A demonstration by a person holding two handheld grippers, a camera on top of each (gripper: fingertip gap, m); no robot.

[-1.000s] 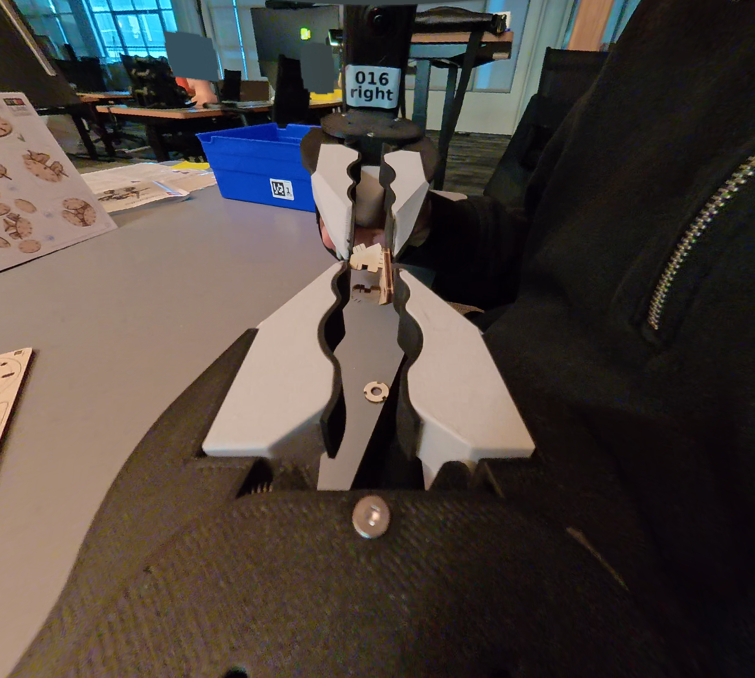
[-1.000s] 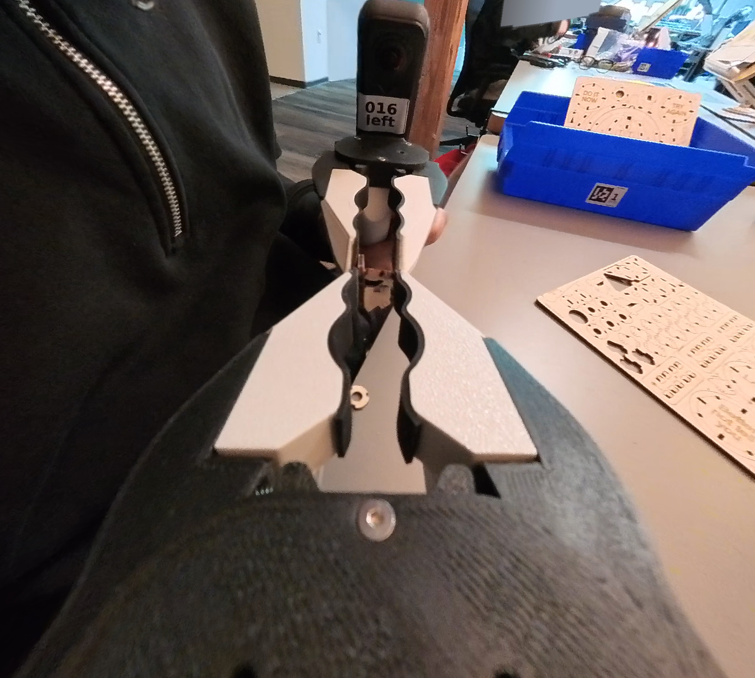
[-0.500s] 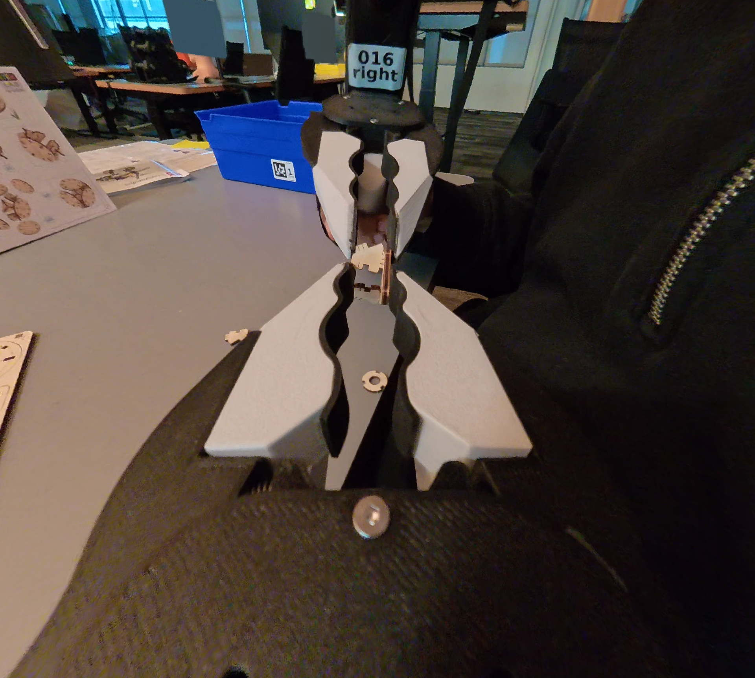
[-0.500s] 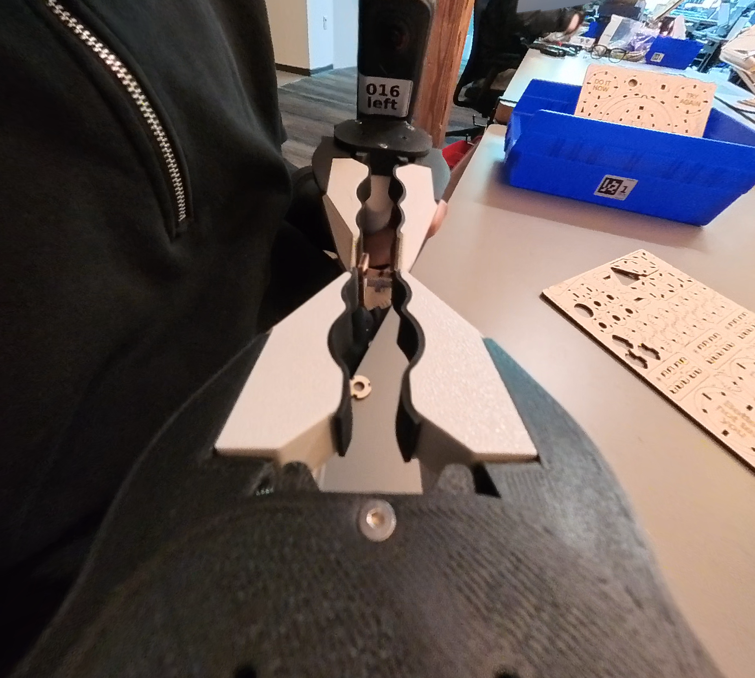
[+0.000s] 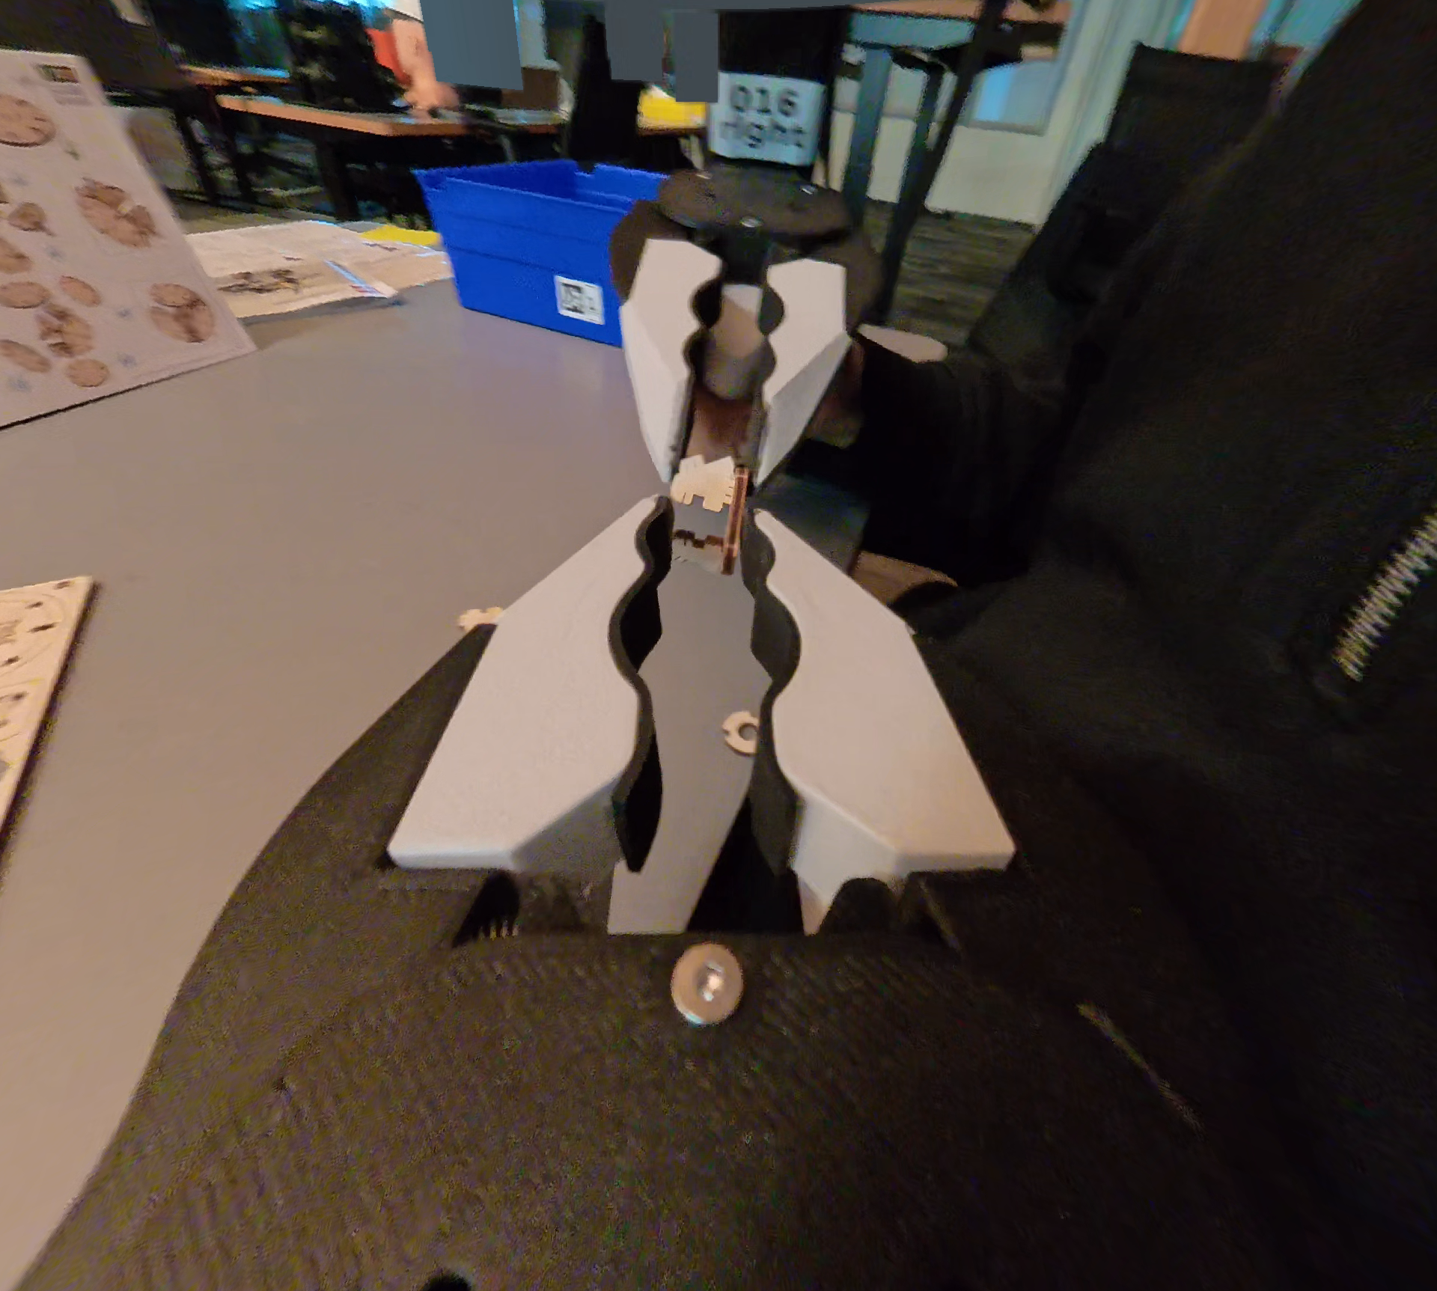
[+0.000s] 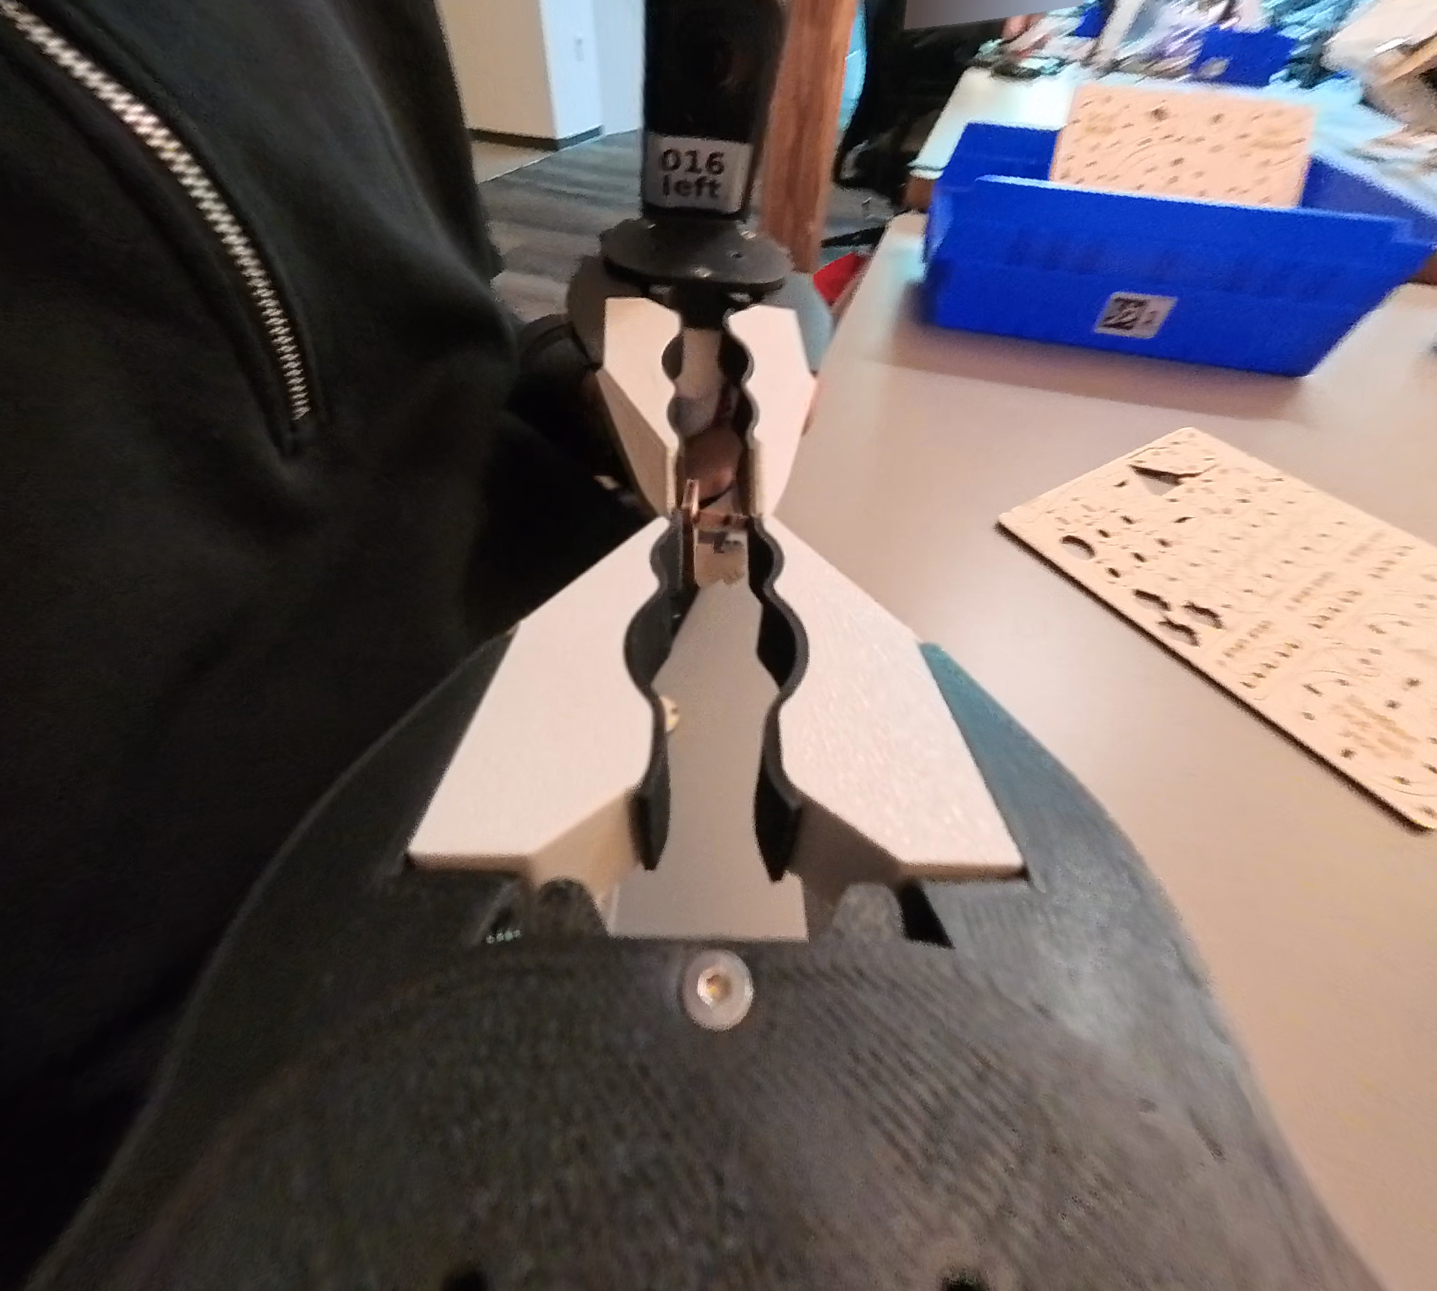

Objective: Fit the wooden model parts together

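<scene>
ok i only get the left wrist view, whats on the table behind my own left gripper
observer: a flat wooden sheet full of cut-outs lies on the table, right of the wooden part at the fingertips
operator: anything further back
observer: a blue bin with another wooden sheet standing upright in it
operator: and on top of the left gripper
observer: a black camera sits above the left gripper
</scene>
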